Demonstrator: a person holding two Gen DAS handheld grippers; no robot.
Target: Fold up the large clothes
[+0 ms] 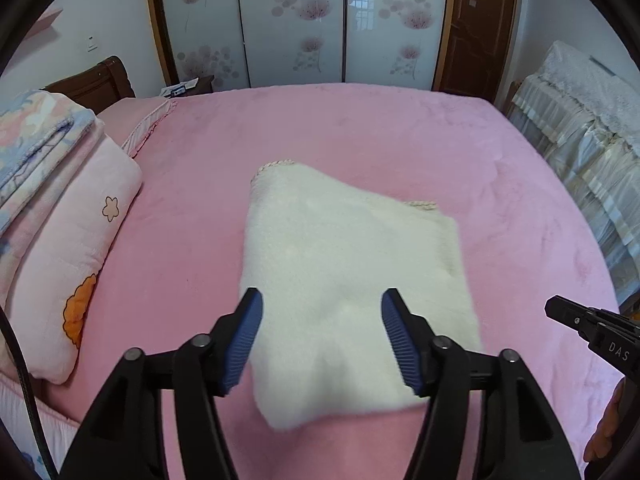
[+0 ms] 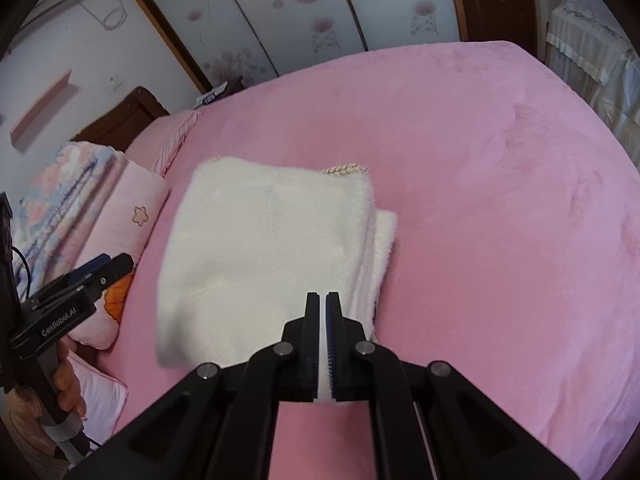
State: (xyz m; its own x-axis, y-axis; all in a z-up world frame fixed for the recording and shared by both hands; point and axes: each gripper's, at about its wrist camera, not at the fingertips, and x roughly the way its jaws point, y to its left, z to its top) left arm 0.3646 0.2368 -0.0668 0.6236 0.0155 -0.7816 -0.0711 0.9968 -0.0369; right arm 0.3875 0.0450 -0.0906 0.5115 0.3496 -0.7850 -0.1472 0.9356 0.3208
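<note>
- Nearest, the right gripper (image 2: 321,300) has its jaws pressed together on a thin layer of the white fleecy garment (image 2: 264,256) at its near right corner; white cloth shows between the blue pads.
- Beside it, the left gripper (image 1: 320,312) hovers over the near edge of the same garment (image 1: 348,280) with its jaws spread wide, holding nothing.
- By my reading, the folding is far along: the garment already lies as a compact, layered rectangle, a second layer peeping out along its right side, so the step in hand looks like a last fold or a tidying tug.
- Next, the left gripper would need to close on the near left corner, so both corners can be carried together toward the far edge; the thick pile may slip or bunch.
- Under everything lies a pink plush bedspread (image 1: 460,152), smooth and bare to the right.
- To the left sits a pink pillow (image 1: 80,240) with a folded floral blanket (image 1: 36,140) on it.
- Farthest, frosted sliding doors (image 1: 292,20) with pink blossoms and a dark wooden door (image 1: 480,28) close the room.
</note>
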